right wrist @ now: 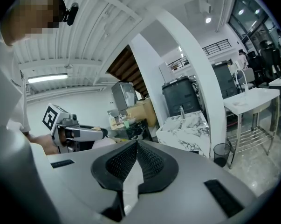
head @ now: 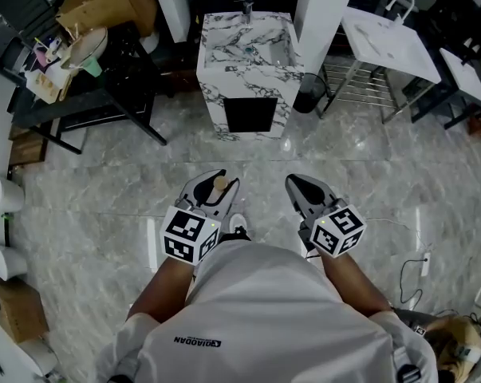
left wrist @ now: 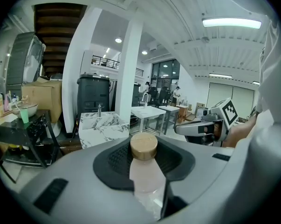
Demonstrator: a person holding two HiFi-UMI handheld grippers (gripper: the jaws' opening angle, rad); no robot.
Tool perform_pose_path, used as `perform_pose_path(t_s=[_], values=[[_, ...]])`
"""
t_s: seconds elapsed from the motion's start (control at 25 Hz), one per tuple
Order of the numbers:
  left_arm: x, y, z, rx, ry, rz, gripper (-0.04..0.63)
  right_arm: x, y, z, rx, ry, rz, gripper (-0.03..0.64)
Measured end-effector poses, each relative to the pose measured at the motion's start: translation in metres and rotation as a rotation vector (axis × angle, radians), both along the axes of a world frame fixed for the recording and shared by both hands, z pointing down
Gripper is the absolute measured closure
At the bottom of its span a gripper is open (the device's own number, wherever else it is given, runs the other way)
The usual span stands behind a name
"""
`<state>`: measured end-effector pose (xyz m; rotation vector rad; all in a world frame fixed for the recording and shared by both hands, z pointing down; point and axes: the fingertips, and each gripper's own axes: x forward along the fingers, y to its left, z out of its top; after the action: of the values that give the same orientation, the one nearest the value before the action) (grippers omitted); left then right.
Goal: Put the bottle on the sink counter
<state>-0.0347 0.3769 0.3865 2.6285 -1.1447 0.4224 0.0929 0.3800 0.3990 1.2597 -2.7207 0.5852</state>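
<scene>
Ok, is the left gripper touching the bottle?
Touching. The left gripper view shows the bottle squeezed between the left gripper's dark fingers, with no gap on either side.

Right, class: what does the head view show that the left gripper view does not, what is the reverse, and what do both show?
Only the head view: the left gripper from above, with its marker cube, and the person's left forearm. Only the left gripper view: the ceiling light and the pale body of the bottle, clamped between the jaws. Both: the bottle's tan cap, the marble sink counter ahead, and the right gripper.
</scene>
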Motion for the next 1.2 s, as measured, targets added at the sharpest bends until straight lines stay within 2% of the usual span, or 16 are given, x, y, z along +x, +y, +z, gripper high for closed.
perform_pose_path(t_s=[0.64, 0.96, 1.2], values=[[-0.031, -0.100, 0.010, -0.011, -0.013, 0.092, 0.459, -0.043, -0.092, 0.012, -0.037, 0.022, 0.050, 0.575], [-0.055, -0.136, 0.013, -0.007, -0.008, 0.101, 0.459, -0.068, -0.120, 0.014, -0.044, 0.043, 0.046, 0.575], [-0.068, -0.143, 0.017, -0.008, -0.010, 0.095, 0.459, -0.075, -0.129, 0.014, -0.046, 0.057, 0.044, 0.575]])
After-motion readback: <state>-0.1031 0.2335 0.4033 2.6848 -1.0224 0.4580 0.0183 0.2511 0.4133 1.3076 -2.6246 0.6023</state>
